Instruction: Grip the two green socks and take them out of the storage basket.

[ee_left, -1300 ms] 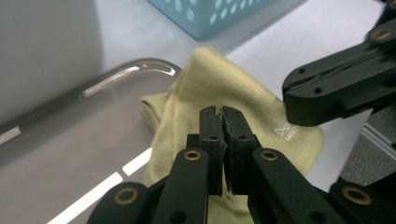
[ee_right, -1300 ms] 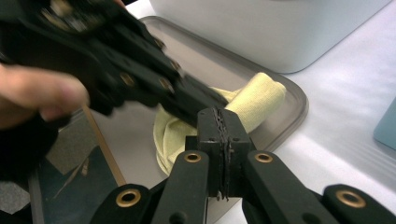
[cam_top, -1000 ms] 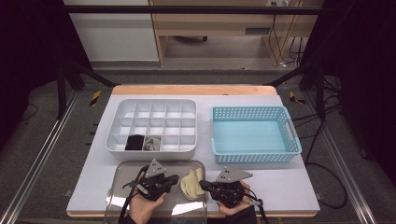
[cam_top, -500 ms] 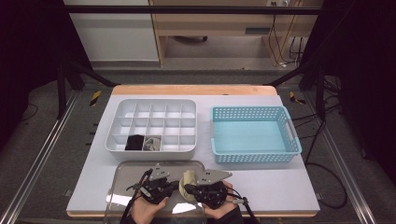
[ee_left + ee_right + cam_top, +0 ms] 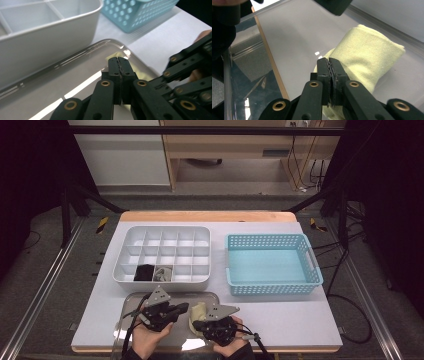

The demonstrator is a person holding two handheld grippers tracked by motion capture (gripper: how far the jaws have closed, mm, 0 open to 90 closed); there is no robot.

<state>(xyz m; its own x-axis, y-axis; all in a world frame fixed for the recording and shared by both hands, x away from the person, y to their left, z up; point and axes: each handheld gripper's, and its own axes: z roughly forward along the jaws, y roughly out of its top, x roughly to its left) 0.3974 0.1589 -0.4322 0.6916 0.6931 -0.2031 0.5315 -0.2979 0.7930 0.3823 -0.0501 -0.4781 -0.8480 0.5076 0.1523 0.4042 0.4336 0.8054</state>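
One white table (image 5: 280,320), dark surroundings

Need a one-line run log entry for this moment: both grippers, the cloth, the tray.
left gripper: shut, empty, over metal tray | right gripper: shut, at yellow cloth, grip unclear | yellow cloth: folded, lying in metal tray

The room is dim and dark at the sides, but the white table (image 5: 280,320) is bright — the light comes from above. The shiny metal tray (image 5: 131,309) throws back white glare, and in the left gripper view long bright streaks run across it. The high view is soft and a bit grainy. In both gripper views the black jaws up close look fuzzy. The blue basket (image 5: 135,12) at the top is blurry — so is the yellow cloth (image 5: 364,62) at its far edge.
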